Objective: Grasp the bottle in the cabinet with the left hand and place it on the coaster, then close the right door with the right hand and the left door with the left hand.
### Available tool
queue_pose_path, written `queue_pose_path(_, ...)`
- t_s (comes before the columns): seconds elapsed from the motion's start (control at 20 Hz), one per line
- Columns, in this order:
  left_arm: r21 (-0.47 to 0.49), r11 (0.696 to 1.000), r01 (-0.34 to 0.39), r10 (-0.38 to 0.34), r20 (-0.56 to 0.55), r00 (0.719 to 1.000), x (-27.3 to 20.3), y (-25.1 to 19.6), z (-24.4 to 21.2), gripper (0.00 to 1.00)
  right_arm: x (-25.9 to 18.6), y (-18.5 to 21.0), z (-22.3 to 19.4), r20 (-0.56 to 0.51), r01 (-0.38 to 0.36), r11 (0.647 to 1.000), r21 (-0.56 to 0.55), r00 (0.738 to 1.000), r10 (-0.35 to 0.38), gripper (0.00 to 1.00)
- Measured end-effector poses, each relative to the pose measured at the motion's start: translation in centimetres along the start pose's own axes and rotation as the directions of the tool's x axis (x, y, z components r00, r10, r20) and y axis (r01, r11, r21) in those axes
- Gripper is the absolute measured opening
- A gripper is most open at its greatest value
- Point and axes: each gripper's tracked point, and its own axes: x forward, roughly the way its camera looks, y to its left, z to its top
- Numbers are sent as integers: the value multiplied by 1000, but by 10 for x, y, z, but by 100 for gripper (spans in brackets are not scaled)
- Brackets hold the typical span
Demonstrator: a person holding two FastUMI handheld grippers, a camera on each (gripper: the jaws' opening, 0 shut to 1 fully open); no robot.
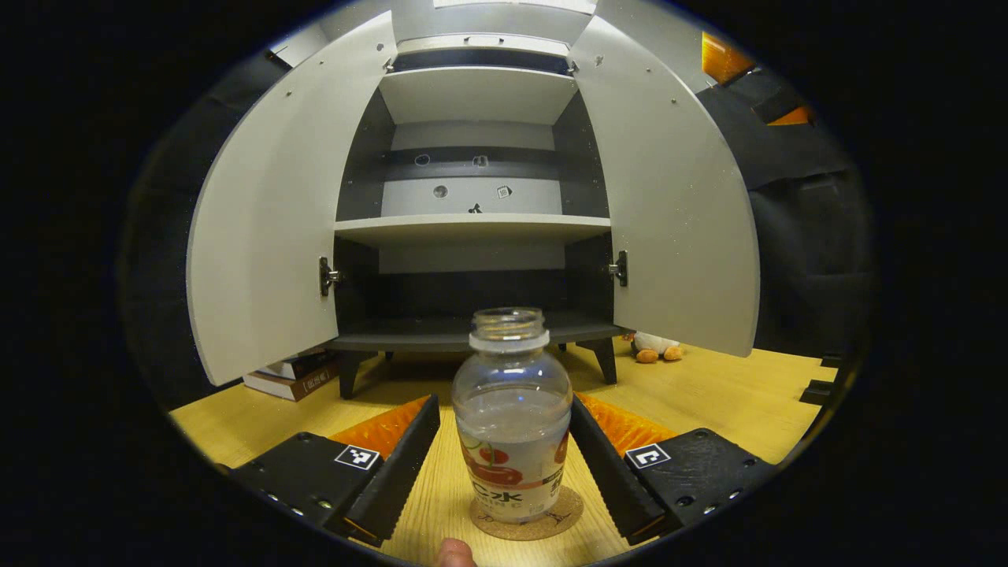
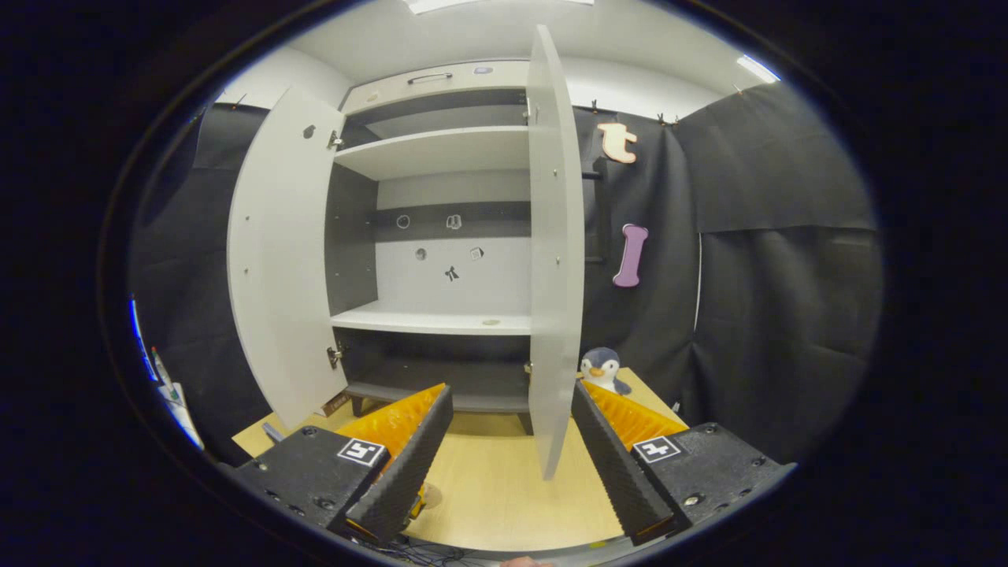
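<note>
A clear, capless bottle with a red-and-white label stands upright on a round cork coaster on the wooden table. My left gripper is open, one finger on each side of the bottle; a narrow gap shows at the left finger, and the right finger is very close. Behind it the cabinet stands with its left door and right door swung wide. In the right gripper view my right gripper is open and holds nothing. The right door is seen edge-on just beyond its fingers.
Books lie under the left door beside the cabinet's leg. A plush penguin sits on the table behind the right door. The cabinet's shelves hold nothing. A person's fingertip shows at the bottom edge.
</note>
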Motion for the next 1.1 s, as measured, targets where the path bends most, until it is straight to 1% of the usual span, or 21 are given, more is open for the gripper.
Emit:
queue_pose_path(0.05, -7, 1000, 7, -6, 27, 1000, -1, -1, 10, 97, 1, -1, -1, -2, 0, 1000, -5, 1000, 0, 99)
queue_pose_path(0.1, -16, 1000, 15, -14, 48, 999, -3, -3, 20, 97, 1, -2, 0, 2, -1, 1000, -15, 1000, 1, 99)
queue_pose_path(0.15, -26, 999, 23, -21, 57, 998, -6, -5, 28, 97, 2, -4, 2, 8, -4, 1000, -24, 1000, 4, 96)
queue_pose_path(0.2, -42, 999, 31, -29, 62, 998, -9, -6, 37, 97, 1, -5, 3, 19, -8, 1000, -28, 1000, 9, 99)
queue_pose_path(0.25, -58, 998, 35, -31, 70, 997, -13, -4, 48, 98, 1, -4, 7, 35, -15, 999, -29, 999, 16, 96)
queue_pose_path(0.3, -65, 997, 38, -32, 96, 995, -17, -1, 65, 98, 0, -4, 10, 55, -25, 999, -27, 998, 26, 99)
queue_pose_path(0.45, -18, 999, 33, -29, 165, 986, -26, 9, 118, 97, -2, -8, 26, 117, -61, 998, 17, 991, 59, 99)
queue_pose_path(0.5, -8, 999, 36, -34, 181, 983, -28, 11, 136, 95, -2, -12, 32, 139, -71, 997, 34, 988, 66, 99)
queue_pose_path(0.55, -13, 999, 45, -42, 195, 980, -31, 11, 153, 97, 0, -18, 40, 160, -73, 996, 41, 985, 65, 100)
queue_pose_path(0.6, -26, 998, 52, -46, 199, 979, -37, 9, 167, 97, 0, -25, 49, 189, -72, 996, 46, 980, 62, 99)
queue_pose_path(0.65, -41, 997, 64, -55, 191, 980, -45, 6, 179, 97, 0, -32, 59, 223, -68, 997, 48, 973, 56, 96)
queue_pose_path(0.7, -55, 995, 78, -67, 175, 982, -46, 3, 189, 96, 1, -41, 70, 259, -57, 997, 52, 965, 41, 99)
queue_pose_path(0.85, -86, 993, 80, -67, 145, 987, -59, 0, 208, 96, 10, -79, 107, 352, -9, 996, 87, 936, -22, 99)
queue_pose_path(0.9, -92, 993, 79, -66, 135, 989, -62, 2, 210, 96, 17, -93, 118, 361, 6, 996, 89, 932, -37, 99)
queue_pose_path(0.95, -99, 992, 82, -69, 123, 990, -65, 3, 211, 96, 23, -100, 128, 374, -13, 997, 73, 927, -16, 100)
queue_pose_path(1.0, -101, 992, 78, -66, 119, 991, -69, 6, 210, 96, 33, -108, 141, 401, -30, 998, 63, 916, 2, 99)
queue_pose_path(1.05, -90, 994, 67, -56, 123, 991, -71, 9, 209, 99, 42, -121, 151, 412, -16, 997, 75, 911, -16, 95)
queue_pose_path(1.1, -74, 996, 51, -43, 112, 993, -72, 14, 204, 96, 53, -136, 155, 408, 4, 996, 84, 912, -38, 98)
